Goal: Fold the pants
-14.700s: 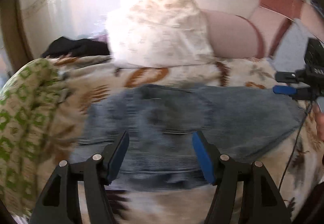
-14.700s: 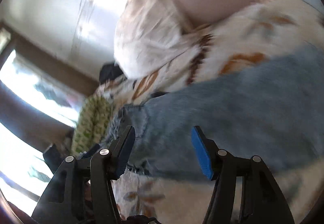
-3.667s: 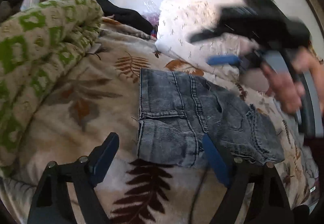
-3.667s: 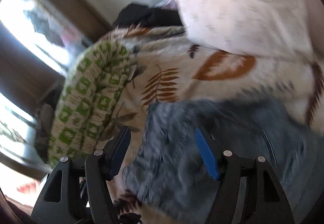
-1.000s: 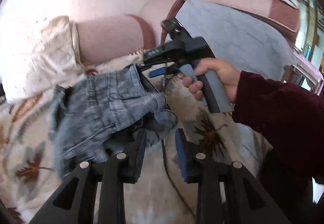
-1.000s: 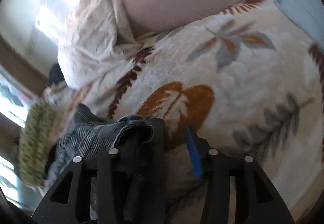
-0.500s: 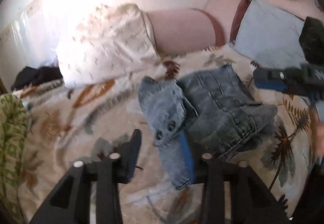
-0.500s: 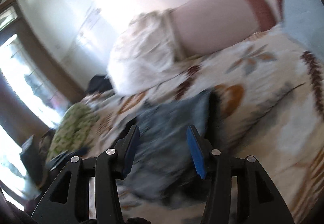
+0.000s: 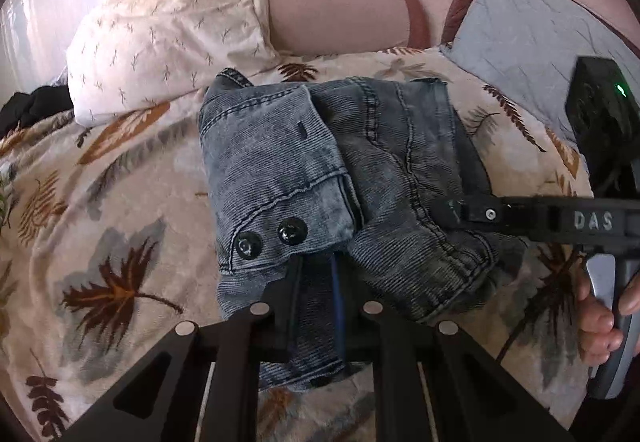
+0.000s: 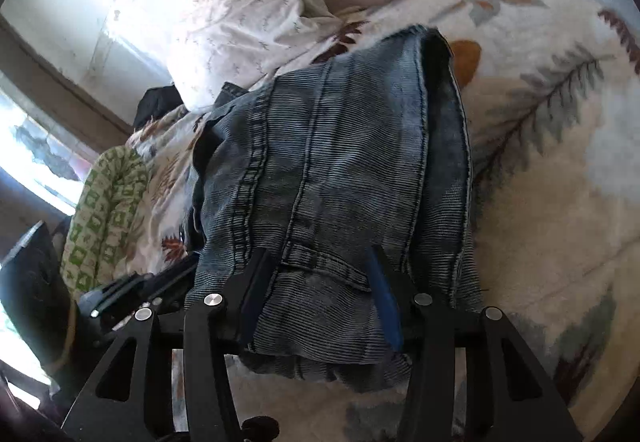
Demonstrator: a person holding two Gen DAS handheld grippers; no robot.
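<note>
The blue-grey denim pants (image 9: 344, 170) lie folded in a thick bundle on the leaf-patterned blanket (image 9: 100, 226). A flap with two black buttons lies on top at the near left. My left gripper (image 9: 316, 282) is nearly closed on the near edge of the bundle, with denim between its fingers. My right gripper (image 10: 320, 290) has its fingers apart around the bundle's right edge, with denim (image 10: 340, 162) bunched between them. It also shows in the left wrist view (image 9: 460, 212), reaching in from the right and touching the pants.
A white patterned pillow (image 9: 168, 30) and a pink bolster (image 9: 340, 10) lie behind the pants. A grey-blue cushion (image 9: 528, 38) is at the back right. A green patterned blanket (image 10: 108, 218) and a dark garment (image 9: 36, 106) lie to the left.
Both grippers have moved in onto the folded bundle. The left gripper's fingers have closed on its near edge. The right gripper now straddles the right edge.
</note>
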